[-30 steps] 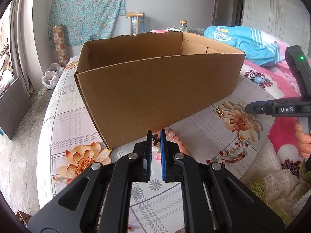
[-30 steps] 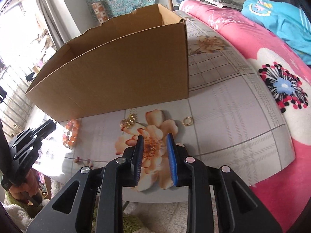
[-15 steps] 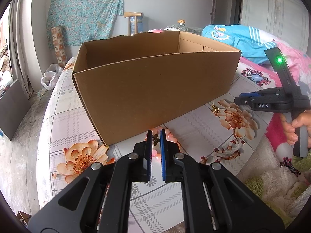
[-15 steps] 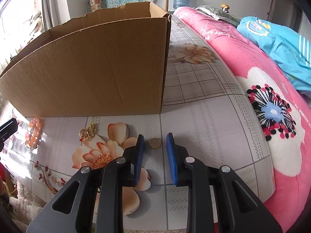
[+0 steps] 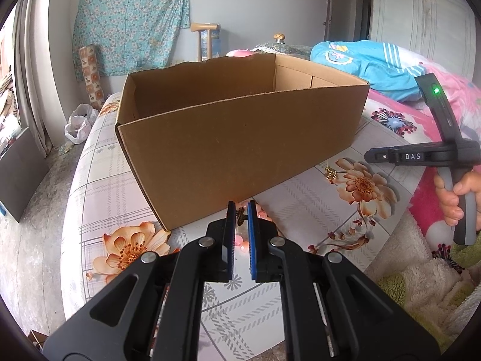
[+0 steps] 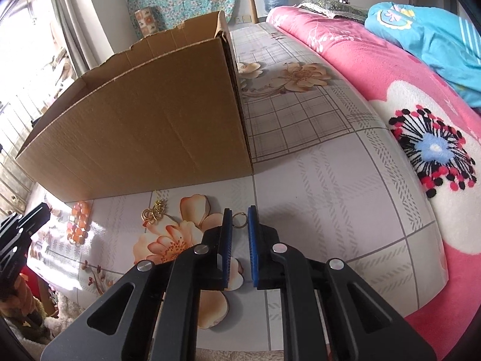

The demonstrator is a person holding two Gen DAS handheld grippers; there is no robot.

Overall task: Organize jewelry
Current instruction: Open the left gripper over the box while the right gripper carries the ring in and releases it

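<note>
While jaws close, ring (image 6: pixel 239 219) flat (round), box (image 6: pixel 144 138) lengthwise

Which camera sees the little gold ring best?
The right wrist view: the gold ring sits between the right gripper fingertips, whose jaws have just been closing. In the left wrist view, I cannot find it.

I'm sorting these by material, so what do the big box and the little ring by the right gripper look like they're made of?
Box: brown corrugated cardboard, matte; a ragged torn top edge shows. Ring: probably metal, gold-toned and shiny, a thin glinting hoop; too small to be certain.
</note>
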